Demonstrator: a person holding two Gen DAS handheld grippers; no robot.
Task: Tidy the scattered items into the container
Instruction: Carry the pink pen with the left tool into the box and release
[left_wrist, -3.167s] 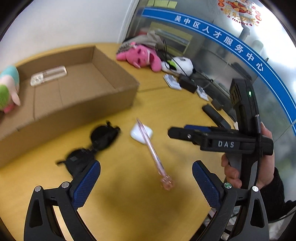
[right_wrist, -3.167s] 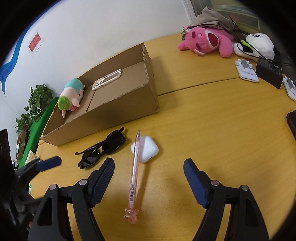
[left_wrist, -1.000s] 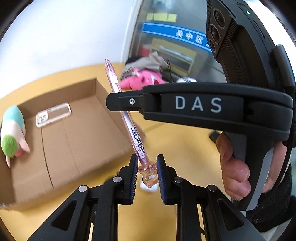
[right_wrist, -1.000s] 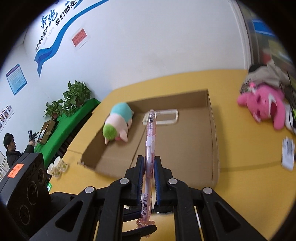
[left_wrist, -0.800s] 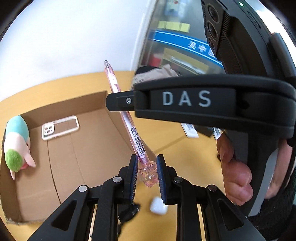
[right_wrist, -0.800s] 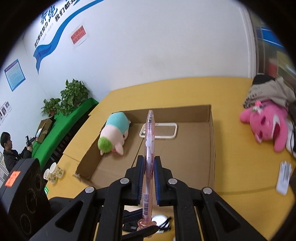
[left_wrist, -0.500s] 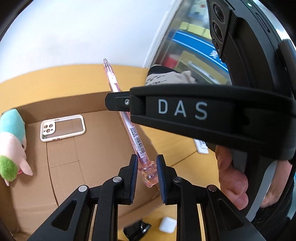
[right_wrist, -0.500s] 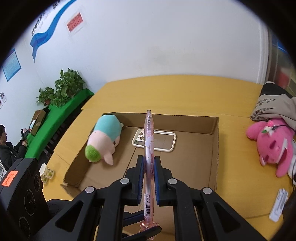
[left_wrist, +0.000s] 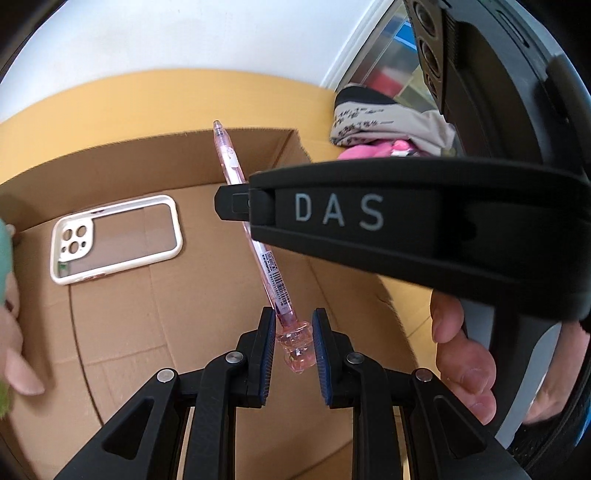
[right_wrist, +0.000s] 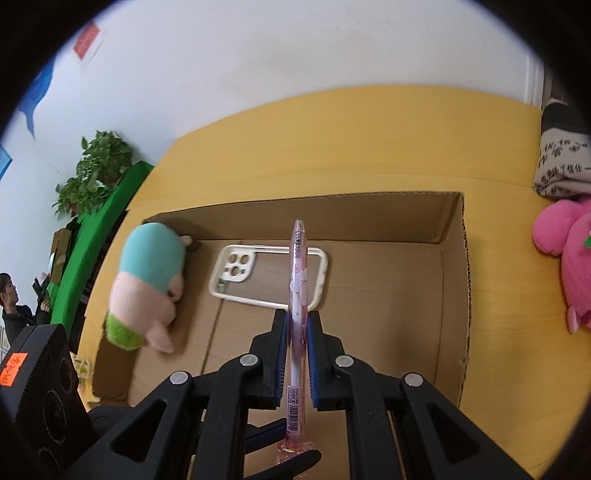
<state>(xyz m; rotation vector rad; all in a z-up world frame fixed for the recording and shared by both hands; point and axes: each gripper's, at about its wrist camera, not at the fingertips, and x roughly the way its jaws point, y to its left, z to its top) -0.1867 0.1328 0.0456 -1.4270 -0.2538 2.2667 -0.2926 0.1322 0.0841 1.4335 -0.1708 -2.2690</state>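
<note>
So the pen had been carried over the box, clamped in both sets of jaws, ready for dropping.

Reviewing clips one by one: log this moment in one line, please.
stage: carry | left gripper, right gripper: shut on pink pen | above cardboard box
</note>
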